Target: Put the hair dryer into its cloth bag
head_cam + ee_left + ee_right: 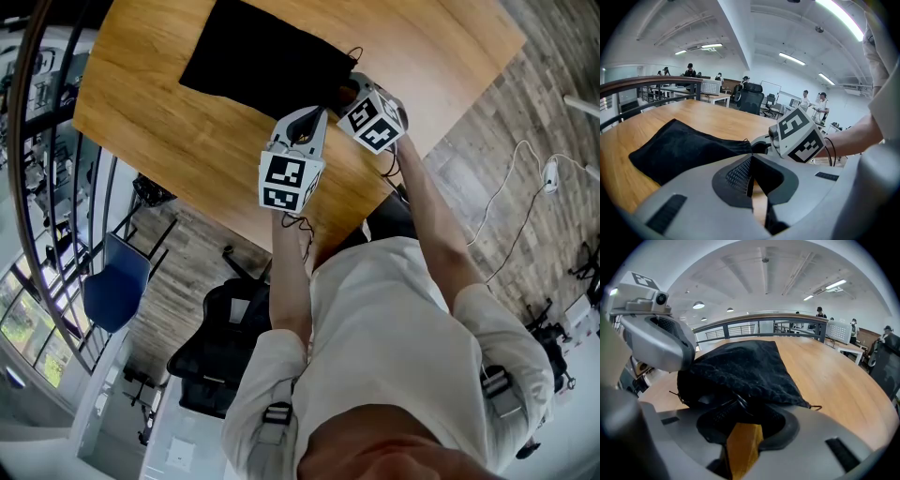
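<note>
The black cloth bag (258, 56) lies on the wooden table (159, 122), its mouth toward me. It looks bulged in the right gripper view (740, 366). No hair dryer shows in any view. My right gripper (347, 91) is at the bag's mouth. In its own view the jaws (738, 404) stand a little apart, with the bag's rim and a black cord bunched between the tips. My left gripper (317, 112) hovers just beside the mouth, apart from the bag (679, 147). Its jaws (750, 164) meet at the tips with nothing between them.
The table's near edge runs just below both grippers. A black office chair (225, 347) and a blue chair (117, 286) stand on the floor below it. White cables (525, 187) lie on the floor at right. A railing (759, 324) and people at desks (813, 101) are far behind.
</note>
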